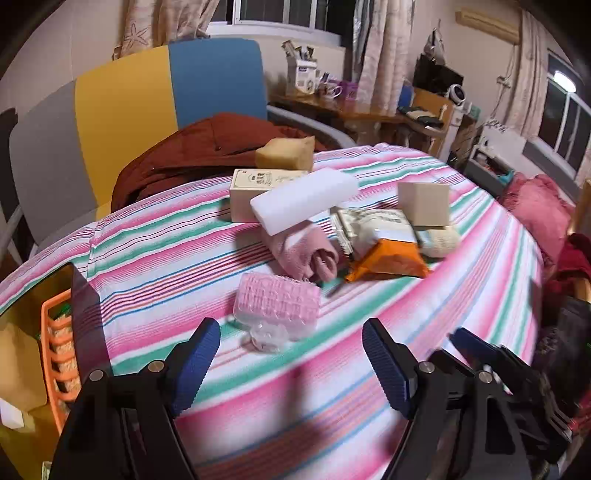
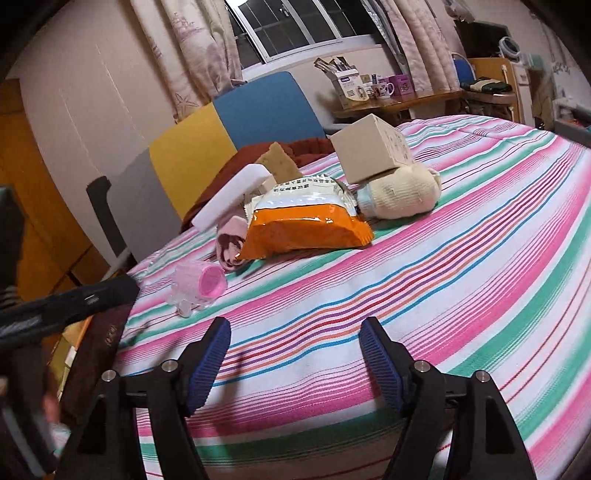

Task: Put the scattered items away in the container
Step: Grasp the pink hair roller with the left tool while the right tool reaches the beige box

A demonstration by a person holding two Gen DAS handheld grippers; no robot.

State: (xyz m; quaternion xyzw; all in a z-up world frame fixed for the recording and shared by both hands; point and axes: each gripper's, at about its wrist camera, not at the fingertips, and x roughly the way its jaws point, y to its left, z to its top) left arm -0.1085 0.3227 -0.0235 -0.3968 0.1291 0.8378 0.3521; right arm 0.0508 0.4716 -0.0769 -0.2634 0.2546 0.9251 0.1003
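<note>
A bed covered with a sheet striped in pink, white, green and blue fills the foreground of both views. Behind it a headboard is seen, panelled in grey, yellow and blue, with a rust-brown blanket bunched against it. Pale walls are hung with patterned cream curtains, and dark panes are shown in the white-framed window above the headboard. A second window is seen at the right in the left wrist view, with a lit lamp reflected or mounted beside it. A wooden desk crowded with mugs and cartons stands beyond the bed. Orange-brown wooden cupboard doors are visible at the left.
</note>
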